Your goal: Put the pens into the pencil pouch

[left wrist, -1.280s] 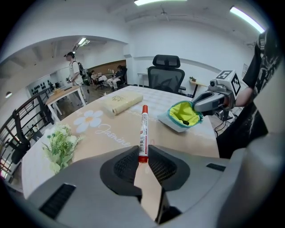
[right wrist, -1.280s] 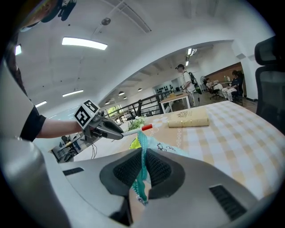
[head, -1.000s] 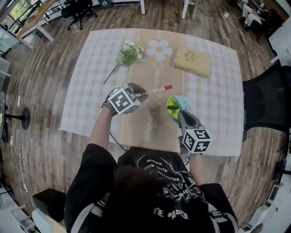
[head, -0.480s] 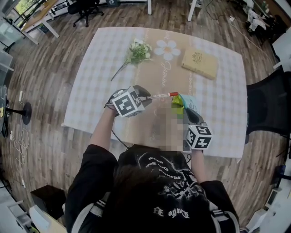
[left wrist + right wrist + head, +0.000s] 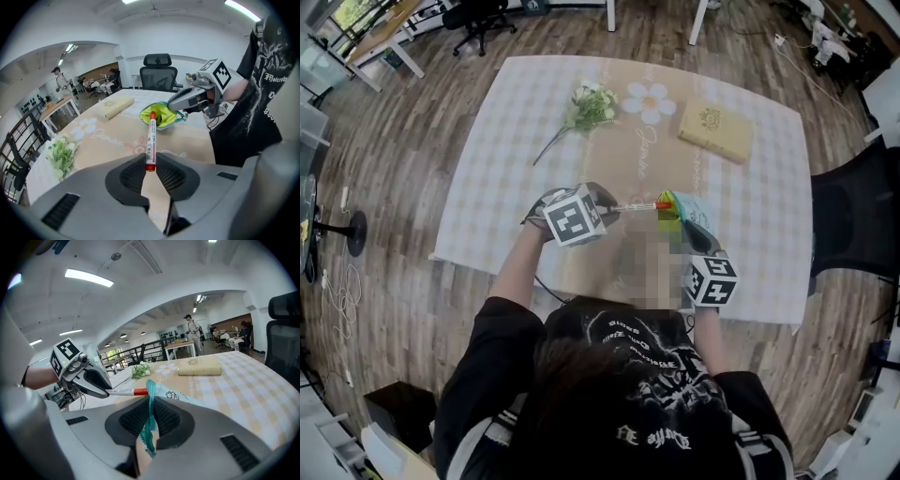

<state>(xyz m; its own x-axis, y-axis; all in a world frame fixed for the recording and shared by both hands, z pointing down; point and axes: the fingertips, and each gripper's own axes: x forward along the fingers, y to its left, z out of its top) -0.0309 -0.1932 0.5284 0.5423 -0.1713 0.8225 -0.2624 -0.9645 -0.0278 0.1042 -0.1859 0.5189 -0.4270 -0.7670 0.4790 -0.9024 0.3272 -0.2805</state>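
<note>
From my station I saw the left gripper (image 5: 606, 202) clenched on a white marker pen (image 5: 151, 138) with red ends. Its own view showed the two dark ribbed pads closed on the pen's rear red end, with the rest of the barrel sticking straight out ahead of the jaws. The front red tip lay at the mouth of the teal fabric pencil pouch (image 5: 161, 115), over its yellow-green lining. I could not tell whether the tip had crossed the rim.

The right gripper (image 5: 150, 412) was also clenched, its pads pinching the pouch's teal zippered edge. That held the opening turned toward the pen. In the right gripper view the pen came in level from the left, and its red tip met the teal edge just above the jaws.

In the head view both grippers hung close together over the near middle of the table (image 5: 502, 141). It was covered with a pale checked cloth, and a tan strip printed with a white daisy ran down its centre. The pen bridged the gap between the two grippers.

On the far side, well apart from the work, lay a bunch of white flowers with green leaves (image 5: 586, 108) and a beige closed book (image 5: 715, 129). A black office chair (image 5: 853, 220) stood by the table's right edge.
</note>
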